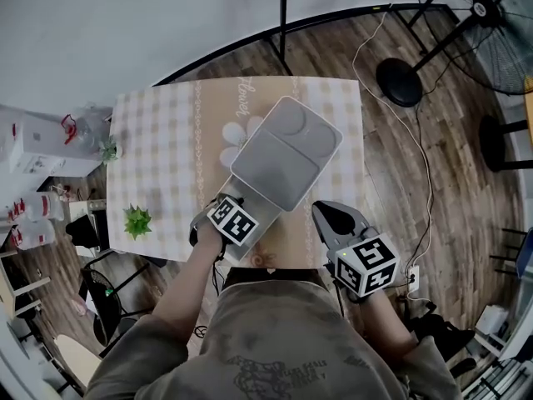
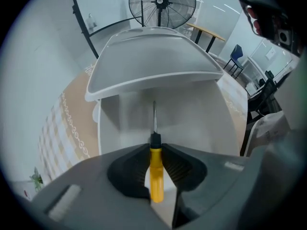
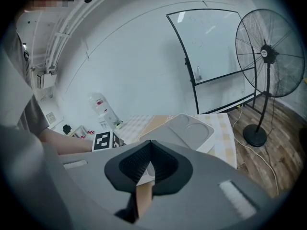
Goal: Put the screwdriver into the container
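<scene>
Screwdriver (image 2: 156,176) sits clamped by its yellow handle in my left tongs (image 2: 155,146), shaft pointing straight ahead over the open container (image 2: 201,123). My right tongs (image 3: 149,147), pinched together and empty, hang beside it.

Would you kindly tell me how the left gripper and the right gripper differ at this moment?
The left gripper is shut on a yellow-handled screwdriver; the right gripper is shut on nothing. The left gripper points into the open container; the right gripper sits beside it. Both carry marker cubes.
</scene>
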The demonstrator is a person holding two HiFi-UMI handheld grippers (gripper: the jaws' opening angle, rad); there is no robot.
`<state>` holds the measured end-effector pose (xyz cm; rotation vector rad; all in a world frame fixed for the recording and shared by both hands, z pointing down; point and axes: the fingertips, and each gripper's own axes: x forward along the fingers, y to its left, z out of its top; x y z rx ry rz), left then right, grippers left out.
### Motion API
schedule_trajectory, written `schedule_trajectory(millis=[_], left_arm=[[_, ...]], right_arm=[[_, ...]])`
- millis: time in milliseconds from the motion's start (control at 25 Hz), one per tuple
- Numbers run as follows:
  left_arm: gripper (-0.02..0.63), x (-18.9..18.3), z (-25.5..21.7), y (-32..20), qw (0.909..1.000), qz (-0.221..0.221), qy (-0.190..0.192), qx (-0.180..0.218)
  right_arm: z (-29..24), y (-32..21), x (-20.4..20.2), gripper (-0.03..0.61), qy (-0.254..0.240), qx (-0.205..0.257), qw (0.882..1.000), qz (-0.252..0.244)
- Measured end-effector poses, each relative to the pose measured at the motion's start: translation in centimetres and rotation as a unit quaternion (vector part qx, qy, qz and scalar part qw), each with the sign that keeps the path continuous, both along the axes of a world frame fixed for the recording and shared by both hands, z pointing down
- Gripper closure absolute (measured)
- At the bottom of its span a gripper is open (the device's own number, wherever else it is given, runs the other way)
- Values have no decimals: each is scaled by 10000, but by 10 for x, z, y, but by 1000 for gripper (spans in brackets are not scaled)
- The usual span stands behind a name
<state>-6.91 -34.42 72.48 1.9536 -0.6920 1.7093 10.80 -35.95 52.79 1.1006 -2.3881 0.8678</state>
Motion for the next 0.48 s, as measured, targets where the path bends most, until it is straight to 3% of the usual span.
schedule_trajectory(millis=[480], left_arm=[[469, -5, -27, -6, 9971, -266, 613, 355]], right_arm=[[-7, -12, -17, 551, -36, 144, 9999, 80]])
